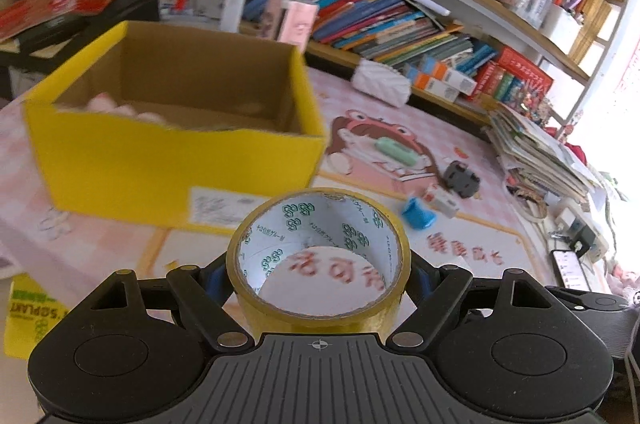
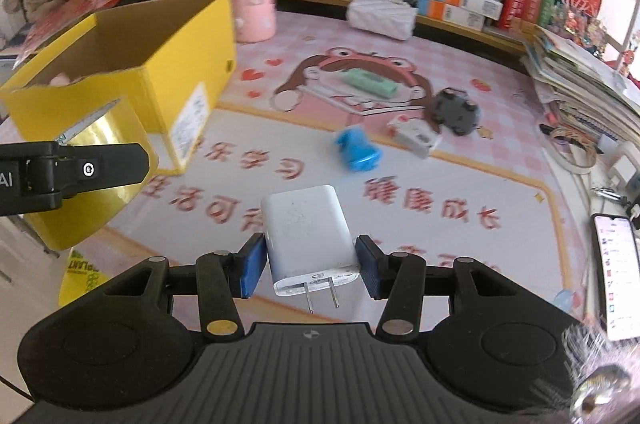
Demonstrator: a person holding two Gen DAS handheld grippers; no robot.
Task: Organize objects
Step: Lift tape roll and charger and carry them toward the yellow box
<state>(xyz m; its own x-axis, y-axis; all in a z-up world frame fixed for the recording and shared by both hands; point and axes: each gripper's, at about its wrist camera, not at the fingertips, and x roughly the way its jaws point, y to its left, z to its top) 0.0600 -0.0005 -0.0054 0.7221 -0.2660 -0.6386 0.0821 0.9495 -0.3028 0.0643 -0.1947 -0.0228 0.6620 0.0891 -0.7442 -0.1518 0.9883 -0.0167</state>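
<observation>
Fingers of the left gripper [image 1: 318,274] are clamping a tape roll [image 1: 318,256] and the right gripper [image 2: 311,260] a white charger [image 2: 308,234], both nearing the far-left yellow box [image 1: 172,160], probably needing lifting over its rim.

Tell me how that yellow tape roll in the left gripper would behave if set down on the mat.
On its rim the tape roll would probably roll, being round. Flat on its side it should sit stable. Its hollow cardboard core suggests it is fairly light and stiff.
</observation>
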